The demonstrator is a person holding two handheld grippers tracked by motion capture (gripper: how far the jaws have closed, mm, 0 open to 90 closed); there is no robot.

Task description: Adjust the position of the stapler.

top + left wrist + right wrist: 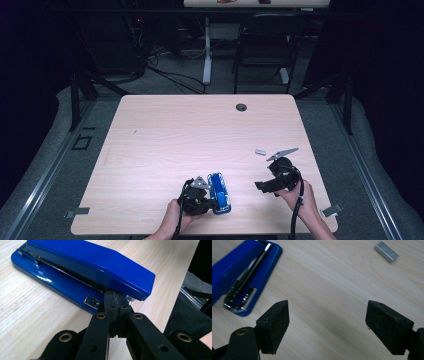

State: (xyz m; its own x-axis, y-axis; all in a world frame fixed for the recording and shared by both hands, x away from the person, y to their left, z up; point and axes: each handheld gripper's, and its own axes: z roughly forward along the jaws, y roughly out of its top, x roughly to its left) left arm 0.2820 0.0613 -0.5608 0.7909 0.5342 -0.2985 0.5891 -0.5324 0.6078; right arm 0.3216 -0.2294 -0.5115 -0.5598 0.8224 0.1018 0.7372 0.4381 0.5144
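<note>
One blue stapler [82, 270], one staple strip [386, 251]; left gripper [116, 306] jaws closed, right gripper [325, 327] jaws wide.

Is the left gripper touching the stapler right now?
Touching. In the left gripper view, the shut left gripper has its tips pressed against the front end of the blue stapler, just under its top arm, with no gap visible.

In the left gripper view, the closed jaws of the left gripper [117, 303] cover the near end of the blue stapler [82, 267], so whether they pinch anything there cannot be told. In the right gripper view the stapler (its far end) runs off the left edge. The small metal block [386, 251] is too tiny in the high view to identify.
</note>
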